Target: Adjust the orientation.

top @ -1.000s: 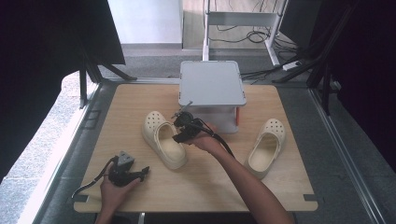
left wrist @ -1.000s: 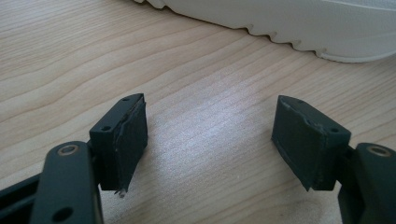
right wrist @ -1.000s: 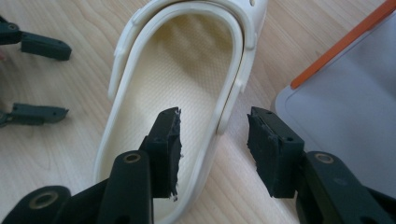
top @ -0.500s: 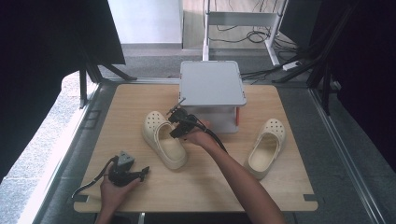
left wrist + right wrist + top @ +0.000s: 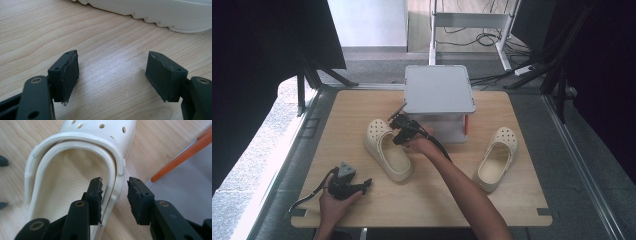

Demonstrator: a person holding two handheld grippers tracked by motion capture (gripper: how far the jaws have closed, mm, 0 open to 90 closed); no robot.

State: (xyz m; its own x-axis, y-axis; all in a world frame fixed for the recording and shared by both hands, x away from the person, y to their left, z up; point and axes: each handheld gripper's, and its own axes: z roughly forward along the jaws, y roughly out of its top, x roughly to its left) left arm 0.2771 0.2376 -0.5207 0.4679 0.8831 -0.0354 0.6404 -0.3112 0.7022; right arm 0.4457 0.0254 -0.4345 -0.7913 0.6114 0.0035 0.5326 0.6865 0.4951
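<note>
Right gripper at the cream perforated foam clog
Its jaws straddle the clog's side rim, apart, not yet clamped; left gripper rests apart nearby.

Grey box just beside clog — tight gap

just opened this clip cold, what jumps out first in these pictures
The right gripper stands out: its jaws straddle the side rim of a cream clog near the middle of the table, one jaw inside the shoe, one outside, with gaps to the rim. Behind it sits a grey lidded box, and a second clog lies off to the right. The left gripper rests open at the near left edge.
</note>
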